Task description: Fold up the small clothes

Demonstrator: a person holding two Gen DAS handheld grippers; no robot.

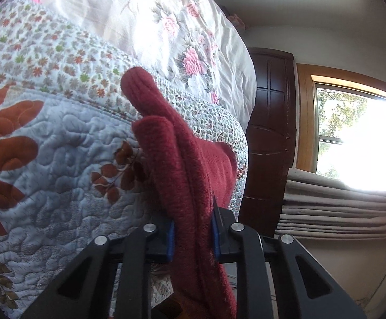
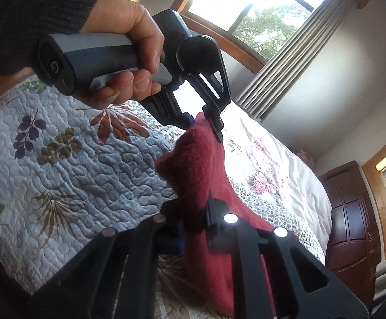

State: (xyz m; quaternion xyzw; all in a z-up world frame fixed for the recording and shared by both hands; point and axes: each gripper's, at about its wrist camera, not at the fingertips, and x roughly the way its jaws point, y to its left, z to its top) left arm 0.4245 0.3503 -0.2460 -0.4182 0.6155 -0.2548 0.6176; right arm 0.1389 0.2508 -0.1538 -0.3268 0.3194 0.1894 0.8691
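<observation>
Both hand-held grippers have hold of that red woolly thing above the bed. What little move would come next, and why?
Probably lower it onto the quilt to lay it flat. The red garment hangs bunched in the air, pinched by the left hand-held gripper at one end and the right hand-held gripper lower down; folding seems to need a flat surface.

The red garment [image 1: 190,175] runs off the bottom edge in both wrist views. Its folds hide the left gripper's [image 1: 193,235] pad faces; the window [image 1: 357,138] glare, right of frame, washes out detail.
</observation>
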